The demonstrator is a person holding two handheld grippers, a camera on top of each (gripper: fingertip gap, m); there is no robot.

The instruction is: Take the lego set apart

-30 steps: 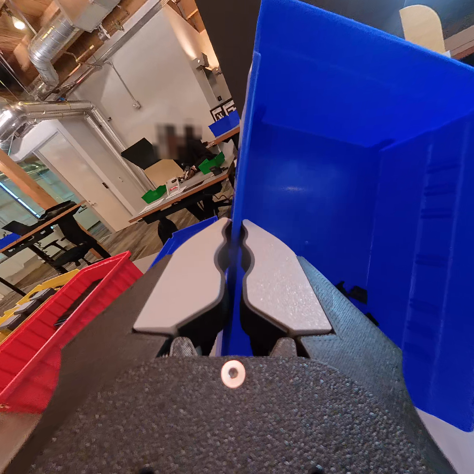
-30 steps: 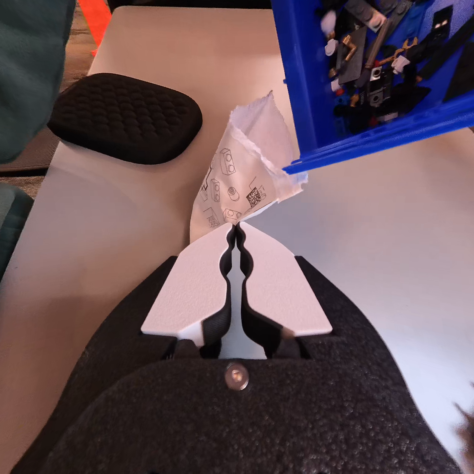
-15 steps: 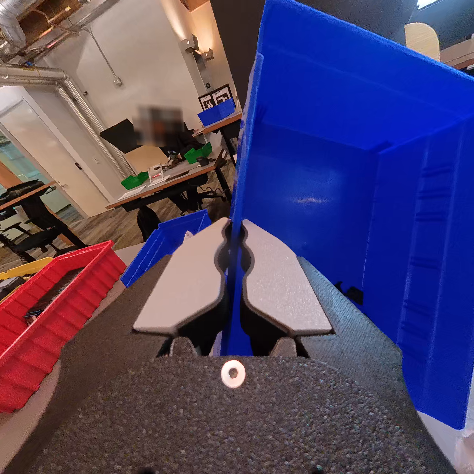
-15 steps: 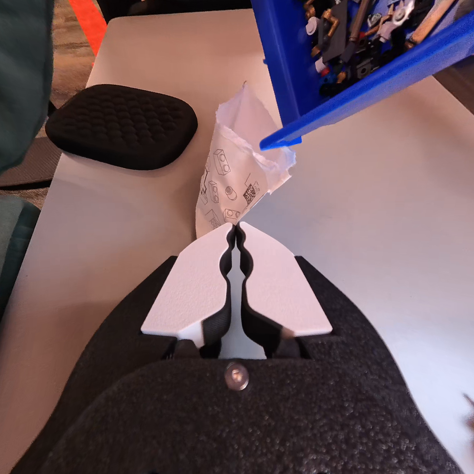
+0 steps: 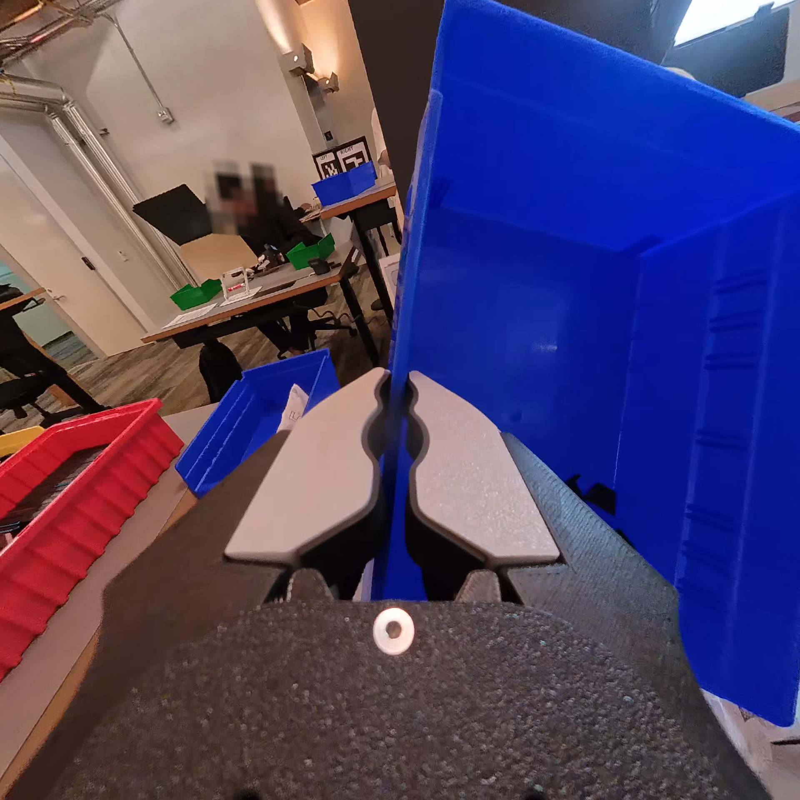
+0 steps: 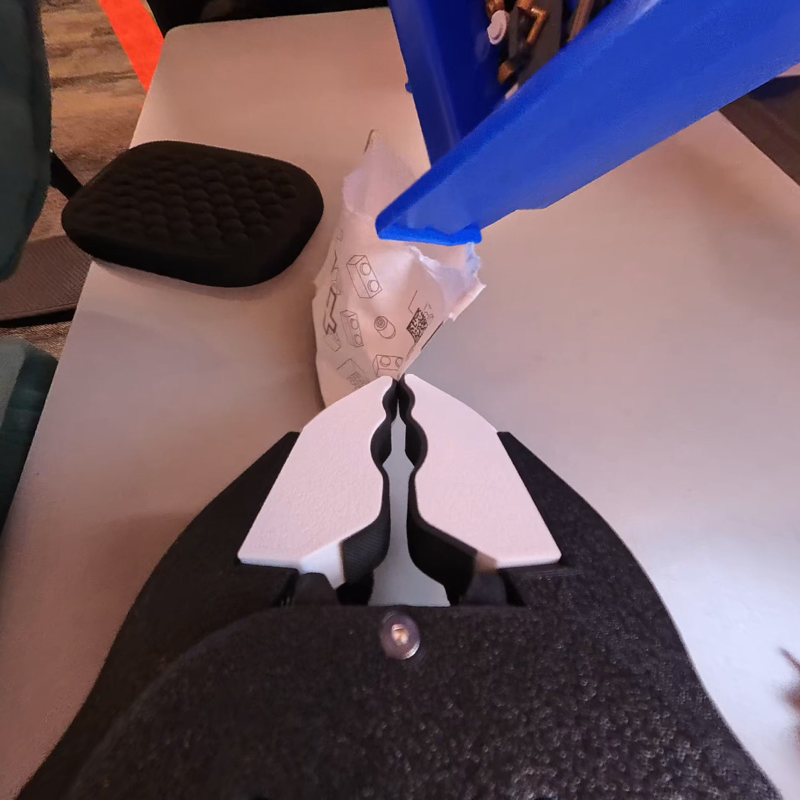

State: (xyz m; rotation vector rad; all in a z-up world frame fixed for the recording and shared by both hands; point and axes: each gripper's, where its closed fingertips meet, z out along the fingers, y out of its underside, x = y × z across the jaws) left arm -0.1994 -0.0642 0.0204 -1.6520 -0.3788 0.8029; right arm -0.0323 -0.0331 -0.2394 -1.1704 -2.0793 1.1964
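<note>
At left of the right wrist view, a black honeycomb pad lies on the pale worktop. At centre, the right tool pinches the bottom of a torn white paper bag. Upper right, the left tool grips the wall of a steeply tipped blue bin, its corner over the bag's mouth, loose lego pieces inside. Pouring well likely means tilting slowly, the mouth held wide. Count: one pad, one bag, one tipped bin, two tools.

Glossy plastic bin, torn paper bag
</note>
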